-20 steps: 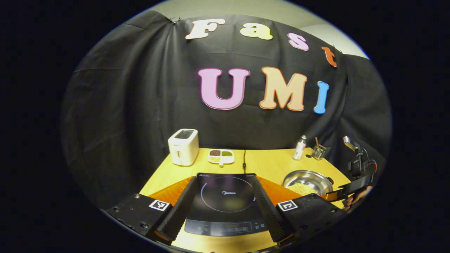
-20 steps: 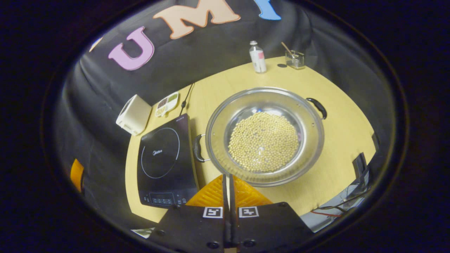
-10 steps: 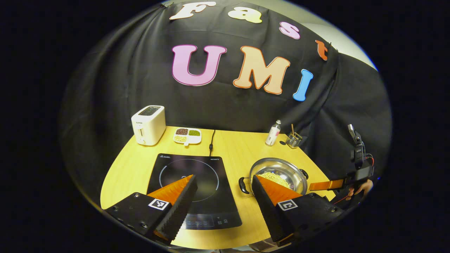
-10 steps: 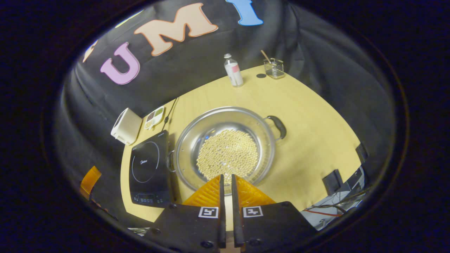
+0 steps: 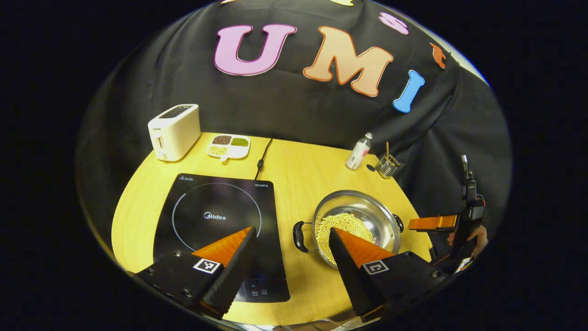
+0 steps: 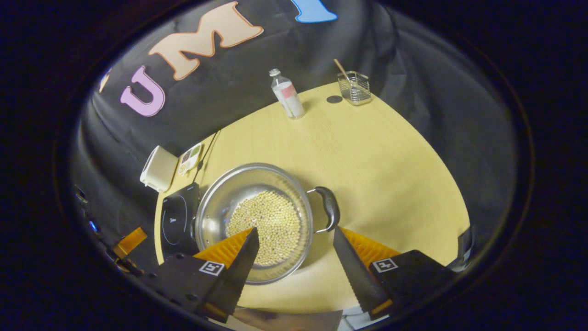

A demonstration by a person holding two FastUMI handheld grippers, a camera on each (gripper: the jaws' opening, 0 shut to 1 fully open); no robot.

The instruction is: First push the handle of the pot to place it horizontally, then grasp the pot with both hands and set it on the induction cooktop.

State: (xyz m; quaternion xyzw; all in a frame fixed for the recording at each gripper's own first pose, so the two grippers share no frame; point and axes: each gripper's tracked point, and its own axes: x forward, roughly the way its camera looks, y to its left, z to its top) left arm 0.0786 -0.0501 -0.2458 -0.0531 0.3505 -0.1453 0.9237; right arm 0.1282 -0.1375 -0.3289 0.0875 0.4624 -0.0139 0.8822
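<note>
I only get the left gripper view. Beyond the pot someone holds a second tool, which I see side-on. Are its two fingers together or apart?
Observer: Apart. In the right gripper view, the right gripper is wide open.
Operator: What is in front of that gap?
Observer: The pot fills the left side of it. The pot's black handle on that side stands just ahead of one fingertip. I cannot tell whether they touch.
Operator: A finger hides part of the pot for me. Is it full of beans?
Observer: No. The soybeans lie in a shallow round patch on the bottom, with bare steel wall all around them.
</note>
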